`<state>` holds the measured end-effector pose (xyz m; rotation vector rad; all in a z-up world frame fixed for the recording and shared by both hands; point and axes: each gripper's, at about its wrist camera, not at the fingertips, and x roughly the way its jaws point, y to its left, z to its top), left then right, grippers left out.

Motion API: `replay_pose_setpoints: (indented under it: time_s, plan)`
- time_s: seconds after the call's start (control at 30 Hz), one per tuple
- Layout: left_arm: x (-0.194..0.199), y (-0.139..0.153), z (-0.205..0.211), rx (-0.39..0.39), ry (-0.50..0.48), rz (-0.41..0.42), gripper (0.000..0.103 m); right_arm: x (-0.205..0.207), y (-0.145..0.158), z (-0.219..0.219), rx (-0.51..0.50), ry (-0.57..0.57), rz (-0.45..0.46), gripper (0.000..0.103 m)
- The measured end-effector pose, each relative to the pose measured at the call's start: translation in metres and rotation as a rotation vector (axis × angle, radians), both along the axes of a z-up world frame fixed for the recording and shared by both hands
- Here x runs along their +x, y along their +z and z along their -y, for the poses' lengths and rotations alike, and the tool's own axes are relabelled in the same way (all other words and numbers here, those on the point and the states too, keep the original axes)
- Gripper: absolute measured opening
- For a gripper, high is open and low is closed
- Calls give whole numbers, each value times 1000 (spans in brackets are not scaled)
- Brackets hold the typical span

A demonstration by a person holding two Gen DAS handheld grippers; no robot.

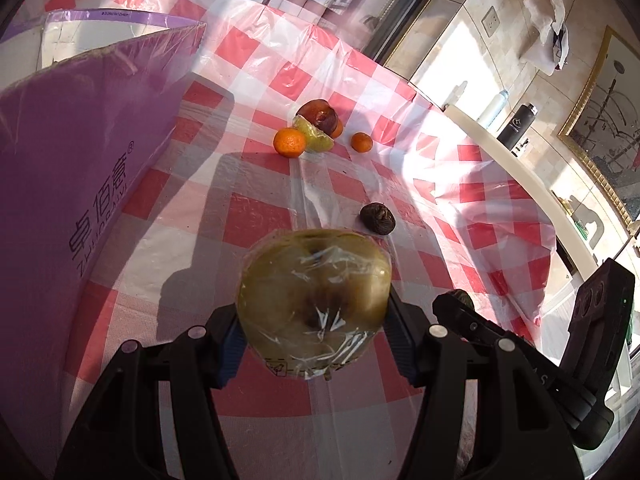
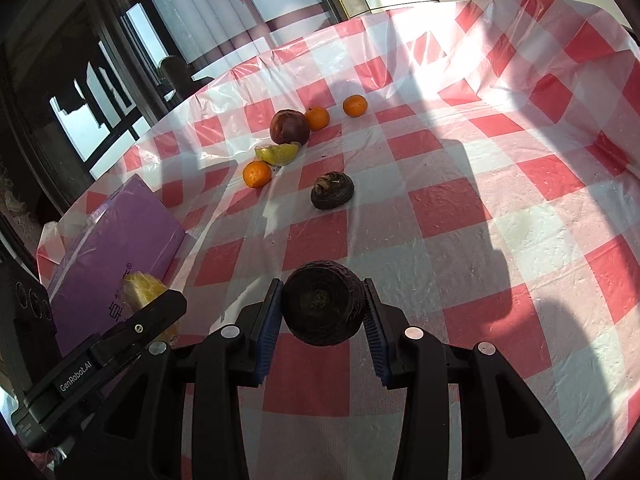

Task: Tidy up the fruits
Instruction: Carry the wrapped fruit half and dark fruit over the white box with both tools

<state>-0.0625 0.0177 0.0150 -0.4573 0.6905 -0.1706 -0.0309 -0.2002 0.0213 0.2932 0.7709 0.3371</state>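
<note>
- Fruits are split two ways: two are in your grippers, the rest lie on the checked cloth (image 2: pixel 460 208).
- Your left gripper (image 1: pixel 316 332) is part-open and clamped on a wrapped apple (image 1: pixel 314 300), clear film over it, held above the cloth.
- Your right gripper (image 2: pixel 324 312) is closed down tight on a dark round fruit (image 2: pixel 324 302), also off the cloth.
- Left to sort: a loose cluster at the far side — a red-brown fruit (image 2: pixel 289 127), a yellow-green wedge (image 2: pixel 278 154) touching it, and three oranges, one (image 2: pixel 256 174) near the wedge, one (image 2: pixel 317 118) against the red-brown fruit, one (image 2: pixel 355 105) a little apart.
- A second dark fruit (image 2: pixel 332 191) lies alone, between the cluster and your right gripper.
- A purple box (image 1: pixel 80 152) stands at the left; it may be where fruit goes, but I can't tell — its inside is hidden.
- By my judgement you are early on: nothing looks grouped yet, and both held fruits have yet to be placed.
</note>
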Motion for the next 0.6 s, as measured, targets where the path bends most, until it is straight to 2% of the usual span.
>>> replay_pose_setpoints:
  time_s: [0.17,0.33,0.6]
  plan:
    - [-25,10,-2,51,0,50,60,-2,-1,0,37,2,-15,39]
    - [-56,43,-7,84,-3,169,60,-7,4,-1,84,-3,-17,39]
    - [-100,108,-54,57,90,336,60,-33,60,-65,6,135,143,39]
